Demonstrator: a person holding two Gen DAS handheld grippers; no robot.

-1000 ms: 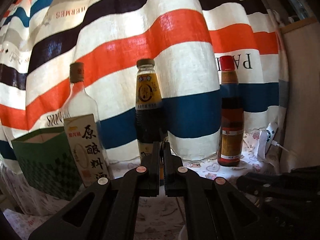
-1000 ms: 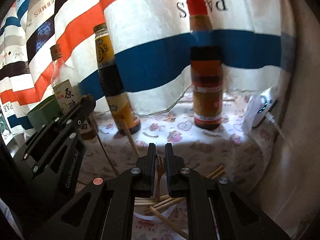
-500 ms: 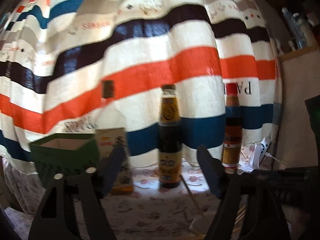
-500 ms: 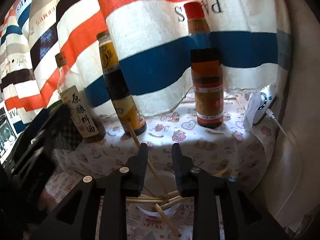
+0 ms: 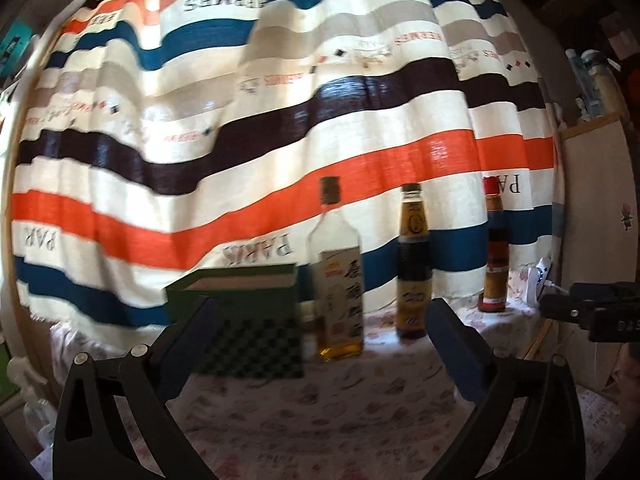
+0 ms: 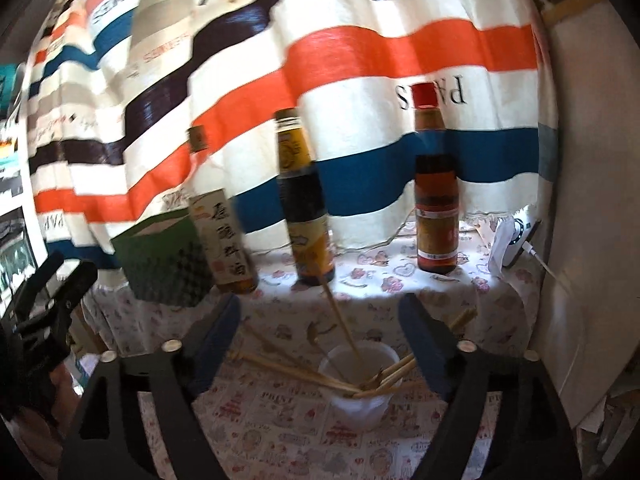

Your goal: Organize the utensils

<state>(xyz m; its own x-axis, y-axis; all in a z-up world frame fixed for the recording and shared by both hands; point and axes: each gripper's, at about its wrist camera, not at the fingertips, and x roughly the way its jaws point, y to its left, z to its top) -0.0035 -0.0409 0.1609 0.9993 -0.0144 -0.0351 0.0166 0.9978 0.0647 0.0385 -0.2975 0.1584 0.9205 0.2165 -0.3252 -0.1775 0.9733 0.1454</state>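
A translucent white cup (image 6: pixel 358 386) stands on the patterned tablecloth and holds several wooden chopsticks (image 6: pixel 304 374) and a fork, all leaning outward. My right gripper (image 6: pixel 320 326) hovers just above and behind the cup, its jaws opening wide with nothing pressed between the pads. In the left wrist view my left gripper (image 5: pixel 320 324) is also opening, empty, and faces the bottles from farther back. The cup is out of that view. The other gripper shows as a black shape at the right edge (image 5: pixel 596 312) and at the left edge (image 6: pixel 52 304).
Along the striped curtain stand a green checkered box (image 5: pixel 244 320), a clear cooking-wine bottle (image 5: pixel 340 280), a dark sauce bottle (image 6: pixel 306 200) and a red-capped bottle (image 6: pixel 436 192). A white charger with cable (image 6: pixel 516 240) lies at the right beside a pale panel.
Both grippers went from shut to wide open and pulled back from the bottles. The fork that stood between the right fingers now rests in the cup. The left view swung leftward.
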